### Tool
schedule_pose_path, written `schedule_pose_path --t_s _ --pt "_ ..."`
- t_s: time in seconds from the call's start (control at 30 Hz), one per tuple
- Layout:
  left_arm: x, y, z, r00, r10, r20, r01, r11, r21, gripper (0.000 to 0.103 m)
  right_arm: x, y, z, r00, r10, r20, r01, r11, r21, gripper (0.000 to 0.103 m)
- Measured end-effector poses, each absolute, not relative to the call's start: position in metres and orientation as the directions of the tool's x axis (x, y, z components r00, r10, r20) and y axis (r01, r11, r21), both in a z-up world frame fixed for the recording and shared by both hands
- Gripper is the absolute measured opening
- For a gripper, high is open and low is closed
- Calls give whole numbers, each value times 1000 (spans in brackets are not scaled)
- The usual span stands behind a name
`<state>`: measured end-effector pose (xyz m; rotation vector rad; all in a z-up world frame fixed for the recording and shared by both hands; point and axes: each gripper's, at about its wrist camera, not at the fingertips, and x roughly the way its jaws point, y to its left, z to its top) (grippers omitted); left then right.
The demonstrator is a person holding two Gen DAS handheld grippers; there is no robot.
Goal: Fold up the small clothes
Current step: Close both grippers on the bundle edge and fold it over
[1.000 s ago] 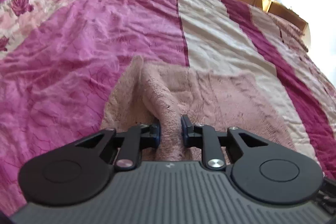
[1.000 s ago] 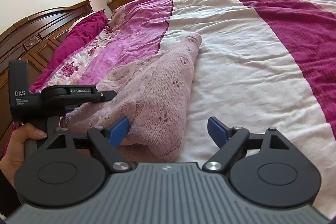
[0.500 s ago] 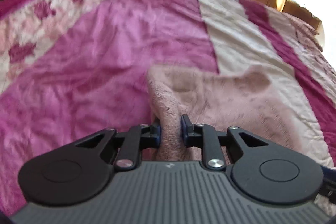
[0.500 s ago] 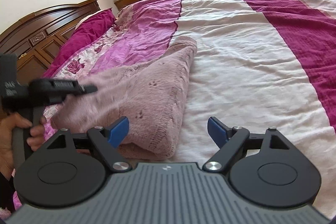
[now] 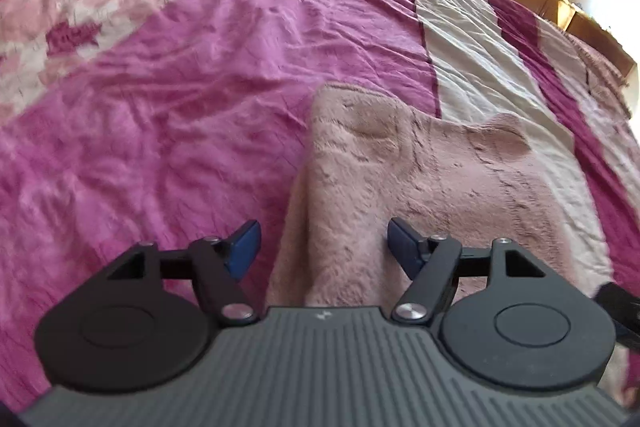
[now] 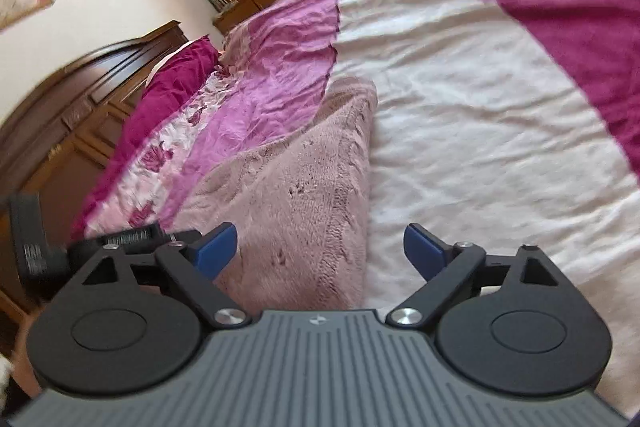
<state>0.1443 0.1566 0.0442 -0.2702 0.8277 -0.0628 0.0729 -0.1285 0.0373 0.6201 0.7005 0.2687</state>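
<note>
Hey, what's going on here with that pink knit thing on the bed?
A person with a handheld gripper in each hand is folding a small pink knit garment on a striped bedspread. The left gripper has just been opening, and the cloth lies between its pads unpinched. The right gripper is open too, over the garment's edge. The garment lies folded over.
</note>
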Motion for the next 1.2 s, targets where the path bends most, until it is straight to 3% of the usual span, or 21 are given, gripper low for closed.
schedule_pose_path --t_s 0.2,0.47,0.8,0.87,0.9,0.97,1.07,1.2 --pt "149 166 41 597 -275 -753 -93 909 -406 71 104 -136 26 681 487 -547 26 730 683 99" --pt "157 164 31 549 -355 -757 -87 876 -474 76 134 -125 9 612 538 -580 52 704 708 100" --pt "166 164 12 541 -455 -707 -69 814 -577 77 157 -112 -2 590 603 -536 30 648 761 103" --pt "167 162 11 544 -463 -699 -53 813 -580 73 161 -113 -4 579 629 -519 39 614 788 103" --pt "167 161 10 547 -459 -700 -47 818 -574 69 162 -113 -4 582 625 -521 46 614 788 101" --pt "166 161 12 547 -465 -696 -43 815 -578 53 160 -112 -6 600 588 -543 81 631 772 76" --pt "165 161 18 549 -467 -694 -36 816 -578 42 156 -115 -12 624 580 -524 102 605 790 65" --pt "162 162 30 563 -466 -683 -36 812 -583 38 154 -120 -10 626 588 -512 125 572 810 58"
